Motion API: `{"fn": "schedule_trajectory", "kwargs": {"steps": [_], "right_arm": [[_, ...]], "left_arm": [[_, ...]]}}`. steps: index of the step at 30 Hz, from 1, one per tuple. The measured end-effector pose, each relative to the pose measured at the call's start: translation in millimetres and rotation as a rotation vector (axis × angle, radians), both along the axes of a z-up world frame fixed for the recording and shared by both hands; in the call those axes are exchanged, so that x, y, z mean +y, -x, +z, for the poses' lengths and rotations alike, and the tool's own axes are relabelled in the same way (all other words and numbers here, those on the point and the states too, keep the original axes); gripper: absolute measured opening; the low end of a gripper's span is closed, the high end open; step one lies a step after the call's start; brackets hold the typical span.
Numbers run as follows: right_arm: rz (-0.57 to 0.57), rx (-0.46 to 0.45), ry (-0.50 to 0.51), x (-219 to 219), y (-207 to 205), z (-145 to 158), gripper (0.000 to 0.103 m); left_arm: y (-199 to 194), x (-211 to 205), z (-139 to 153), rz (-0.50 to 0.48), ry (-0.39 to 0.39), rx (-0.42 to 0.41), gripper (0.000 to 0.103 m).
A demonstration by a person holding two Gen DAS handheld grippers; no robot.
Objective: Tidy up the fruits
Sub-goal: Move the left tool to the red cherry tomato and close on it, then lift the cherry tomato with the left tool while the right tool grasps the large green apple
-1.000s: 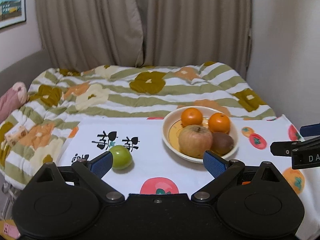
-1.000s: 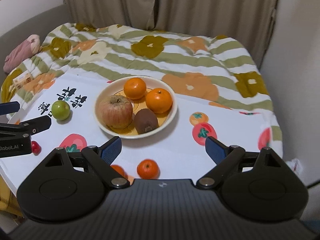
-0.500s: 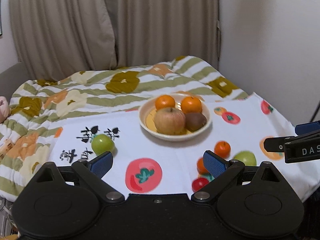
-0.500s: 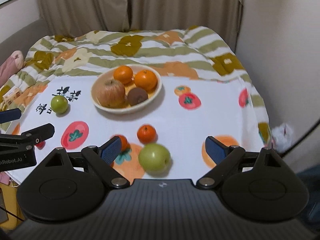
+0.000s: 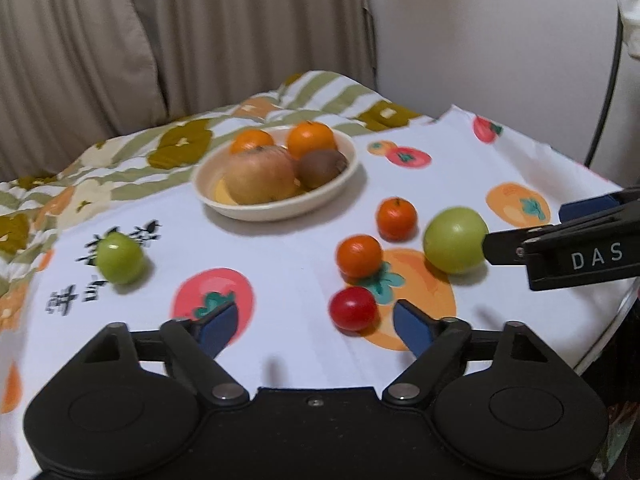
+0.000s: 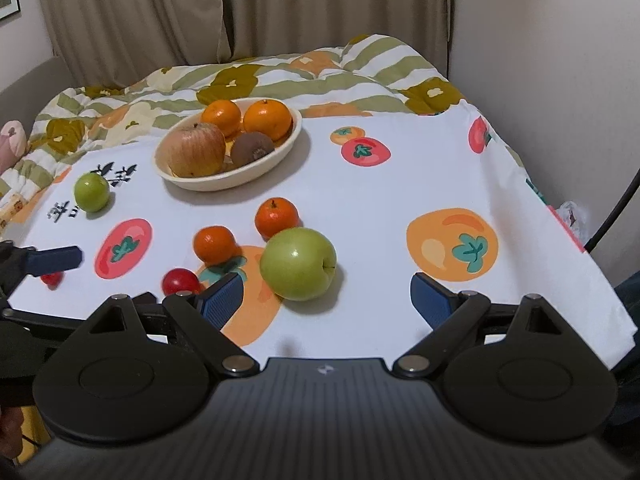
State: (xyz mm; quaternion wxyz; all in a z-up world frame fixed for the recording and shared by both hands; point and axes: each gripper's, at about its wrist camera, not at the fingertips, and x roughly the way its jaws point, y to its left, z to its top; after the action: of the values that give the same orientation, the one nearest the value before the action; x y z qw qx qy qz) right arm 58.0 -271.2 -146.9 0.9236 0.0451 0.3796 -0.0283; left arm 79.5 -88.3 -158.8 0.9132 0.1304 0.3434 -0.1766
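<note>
Bowl (image 6: 288, 142) holds apple (image 6: 196, 152), two oranges (image 6: 267, 119), kiwi (image 6: 253, 149)

Glossy green apple (image 6: 298, 269) on a matt printed cloth (image 6: 400, 200).

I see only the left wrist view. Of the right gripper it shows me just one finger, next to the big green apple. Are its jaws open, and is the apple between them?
Observer: The right gripper is open. The big green apple lies just ahead of the gap, nearer the left pad, and no pad presses on it.
Operator: I count one small red fruit. Is that all?
Observer: No. A second small red fruit lies near the left edge of the cloth.
Operator: Which way does the stem of the apple point?
Observer: In the right wrist view, its stem dimple faces sideways, toward the right pad.
</note>
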Motion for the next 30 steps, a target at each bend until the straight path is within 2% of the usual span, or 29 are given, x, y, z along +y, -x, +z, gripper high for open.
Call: {"fn": "schedule_trajectory", "kwargs": {"steps": [4, 11, 23, 28, 30], "right_arm": [[-0.008, 0.014, 0.006, 0.7, -2.9, -10.1, 0.103], [0.015, 0.03, 0.01, 5.2, -10.6, -18.7, 0.103], [0.037, 0.039, -0.004, 7.9, -24.6, -23.3, 0.103], [0.041, 0.043, -0.007, 6.6, -28.9, -25.4, 0.102], [0.047, 0.046, -0.008, 6.7, -31.7, -26.2, 0.099]], "left_arm": [[-8.1, -9.5, -14.9, -0.024, 0.002, 0.027, 0.073], [-21.6, -14.4, -22.5, -0.022, 0.01, 0.056, 0.054], [-25.8, -18.3, -28.1, -0.03, 0.016, 0.089, 0.038], [-26.5, -18.2, -27.7, -0.032, 0.018, 0.09, 0.038], [-26.3, -17.3, -27.3, -0.026, 0.015, 0.091, 0.038]]}}
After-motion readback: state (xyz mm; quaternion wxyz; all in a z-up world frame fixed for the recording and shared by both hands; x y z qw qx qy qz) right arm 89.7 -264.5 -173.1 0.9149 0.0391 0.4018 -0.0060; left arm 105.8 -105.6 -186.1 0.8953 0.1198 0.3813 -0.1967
